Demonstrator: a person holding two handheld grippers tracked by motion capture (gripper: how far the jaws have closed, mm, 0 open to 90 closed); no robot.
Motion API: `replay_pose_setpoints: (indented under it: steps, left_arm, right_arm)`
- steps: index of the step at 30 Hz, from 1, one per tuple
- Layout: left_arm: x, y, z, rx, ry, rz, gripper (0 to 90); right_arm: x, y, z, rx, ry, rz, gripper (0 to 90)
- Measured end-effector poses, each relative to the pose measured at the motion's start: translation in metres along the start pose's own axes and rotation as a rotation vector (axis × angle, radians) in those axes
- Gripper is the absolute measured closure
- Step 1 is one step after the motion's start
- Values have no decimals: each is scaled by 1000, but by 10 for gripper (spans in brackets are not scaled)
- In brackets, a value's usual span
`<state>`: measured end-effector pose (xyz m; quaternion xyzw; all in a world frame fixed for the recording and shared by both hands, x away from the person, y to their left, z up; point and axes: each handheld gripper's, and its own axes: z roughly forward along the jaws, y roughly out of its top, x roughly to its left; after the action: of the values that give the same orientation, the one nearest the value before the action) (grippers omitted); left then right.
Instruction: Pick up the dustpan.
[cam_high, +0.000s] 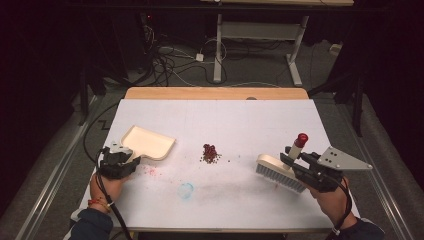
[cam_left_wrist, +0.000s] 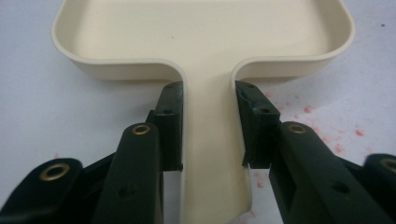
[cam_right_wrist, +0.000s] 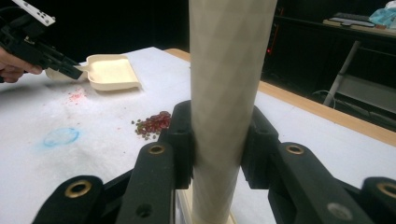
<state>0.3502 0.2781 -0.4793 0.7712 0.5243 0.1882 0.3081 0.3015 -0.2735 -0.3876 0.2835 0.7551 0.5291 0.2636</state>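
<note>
1. On the white table (cam_high: 280, 205), the cream dustpan (cam_high: 150, 141) lies flat at nine o'clock, mouth toward the centre, ready to receive.
2. At three o'clock the brush (cam_high: 278, 171) rests on its bristles, handle upright.
3. Both tools are firmly held: left gripper (cam_left_wrist: 208, 128) clamps the dustpan's handle, right gripper (cam_right_wrist: 219, 144) the brush handle.
4. Between them the small beans (cam_high: 210, 153) wait, probably for sweeping.

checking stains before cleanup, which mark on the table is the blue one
The round blue smudge near the front edge, between the two tongs. The other mark is a scatter of pink specks beside the dustpan handle.
</note>
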Motion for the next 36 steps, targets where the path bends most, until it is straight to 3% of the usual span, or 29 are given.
replay_pose_setpoints:
  steps: [3, 9, 21, 28, 31, 36]
  left_arm:
    - [-2, 1, -2, -3, 12, 15, 640]
    - [-7, 2, -7, -11, -1, 45, 641]
    - [-26, -1, -19, 19, -91, 146, 640]
    - [-40, -3, -28, 31, -176, 221, 640]
    - [-48, -4, -30, 51, -187, 263, 640]
    - [-54, -7, -30, 73, -215, 297, 640]
  right_arm:
    - [0, 0, 0, 0, 1, -3, 700]
    - [0, 1, 0, -1, -3, -6, 700]
    - [-1, 1, -1, -9, -10, -7, 700]
    - [-3, 2, 2, -8, -18, -4, 700]
    - [-4, 4, 5, -9, -16, 2, 700]
    - [-7, 4, 11, -4, -17, 10, 700]
